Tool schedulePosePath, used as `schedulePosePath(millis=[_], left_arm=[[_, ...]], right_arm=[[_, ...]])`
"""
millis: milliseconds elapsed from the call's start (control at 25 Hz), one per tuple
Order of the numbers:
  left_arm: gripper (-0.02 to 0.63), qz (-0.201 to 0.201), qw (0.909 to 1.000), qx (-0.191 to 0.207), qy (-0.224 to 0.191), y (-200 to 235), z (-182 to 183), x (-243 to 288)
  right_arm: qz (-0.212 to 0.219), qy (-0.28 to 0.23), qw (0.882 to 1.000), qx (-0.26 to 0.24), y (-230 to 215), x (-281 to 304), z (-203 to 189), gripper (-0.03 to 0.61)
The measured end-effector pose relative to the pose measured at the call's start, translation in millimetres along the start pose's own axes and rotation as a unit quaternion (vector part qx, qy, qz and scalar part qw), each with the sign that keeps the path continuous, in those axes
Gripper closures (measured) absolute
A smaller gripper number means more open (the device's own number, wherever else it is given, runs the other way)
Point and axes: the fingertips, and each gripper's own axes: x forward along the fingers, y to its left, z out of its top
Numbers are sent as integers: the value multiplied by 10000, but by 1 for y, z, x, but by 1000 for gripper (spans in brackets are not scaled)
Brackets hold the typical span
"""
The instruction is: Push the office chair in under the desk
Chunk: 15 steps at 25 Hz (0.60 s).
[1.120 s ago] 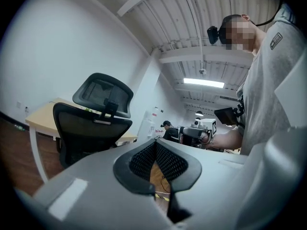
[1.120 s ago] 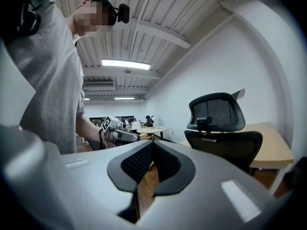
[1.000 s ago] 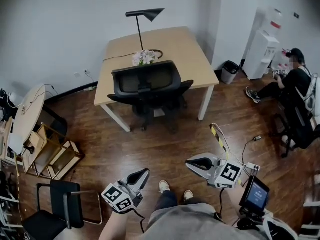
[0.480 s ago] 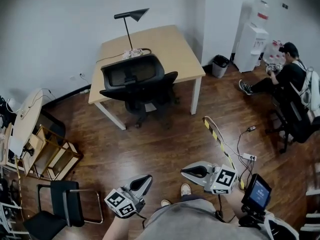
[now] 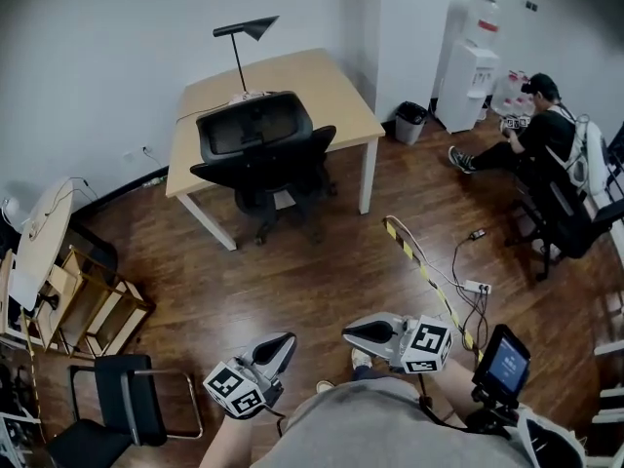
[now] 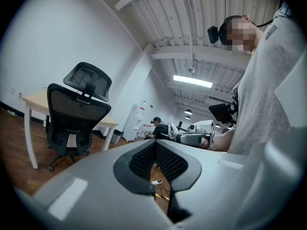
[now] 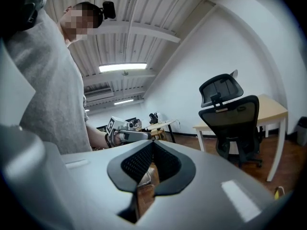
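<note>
Head view: smooth grey left gripper (image 5: 274, 346) at seven o'clock and right gripper (image 5: 361, 332) at five, both clenched on nothing; at eleven, the black mesh-backed office chair (image 5: 258, 154) stands just before the pale wooden desk (image 5: 312, 86).

Desk (image 5: 312, 76) by far wall, near corner; lamp (image 5: 244, 32) on desk, behind office chair (image 5: 258, 154); chair at desk's near side; bin (image 5: 410, 123) right of desk, water dispenser (image 5: 466, 71) beyond bin; seated person (image 5: 536, 135) far right; power strip (image 5: 476, 287) on floor, right; shelf unit (image 5: 97, 305), round table (image 5: 44, 232) left; left gripper (image 5: 281, 342), right gripper (image 5: 351, 331) side by side, nearest camera, well apart from chair.
</note>
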Motion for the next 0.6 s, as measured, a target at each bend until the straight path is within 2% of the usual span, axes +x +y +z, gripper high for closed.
schedulePosePath(millis=[320,600], left_arm=[[609,-208,9997,40,103,-8,-2,6],[609,-194,9994,97,255,-13,-8,10]], right_arm=[[-65,109,9999,-32,12,8,-2,572],[-266,109,9995,-96,12,5,-1,574]])
